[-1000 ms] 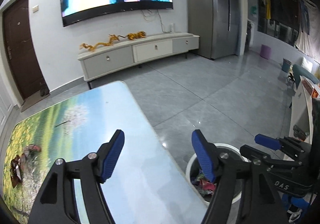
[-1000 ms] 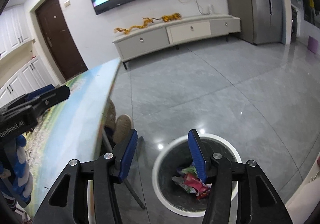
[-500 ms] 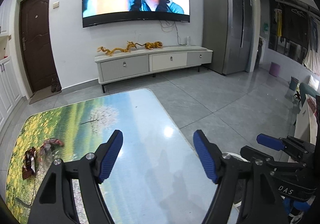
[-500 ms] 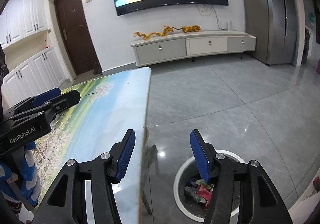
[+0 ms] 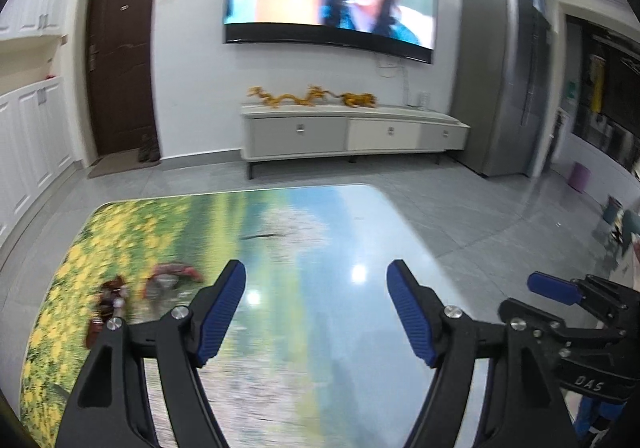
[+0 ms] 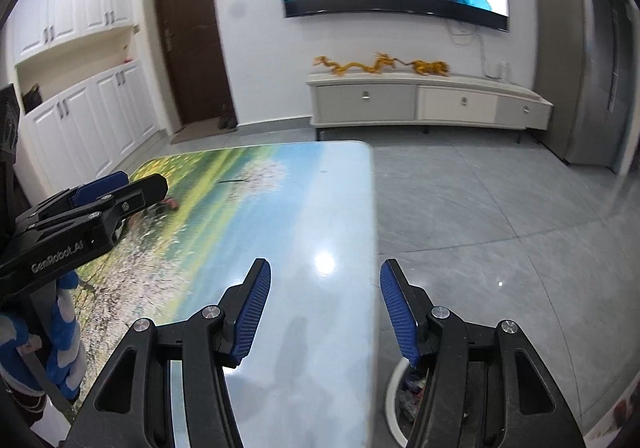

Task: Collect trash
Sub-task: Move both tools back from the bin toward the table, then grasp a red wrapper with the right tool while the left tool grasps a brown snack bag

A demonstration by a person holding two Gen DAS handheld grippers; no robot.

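Both grippers hang over the printed table (image 5: 340,232) with nothing in them. The left gripper (image 5: 316,312) has its jaws spread wide and bare; the right gripper (image 6: 324,312) has its jaws parted a little less, also bare, the table's right edge running between them. What is left to collect is a pair of reddish-brown wrappers (image 5: 116,296) lying on the yellow-flower part of the print, at lower left of the left wrist view, with the nearer piece (image 5: 172,274) just up and left of the left gripper's left blue pad. So the trash lies to the left of the left jaws and slightly ahead, not between them. Motion blur smears the wrappers, so I cannot fix their outline, but the darker one seems to run up and down the frame and the redder one across it. In the right wrist view only a scrap of red (image 6: 170,204) peeps out past the left gripper's black body at mid left, well apart from the right jaws. The bin (image 6: 404,400) sits on the floor at lower right of that view, beside the table, partly hidden by the right finger. I'd judge the left hand nearer the wrappers, the right nearer the bin, and the next reach a swing leftward.
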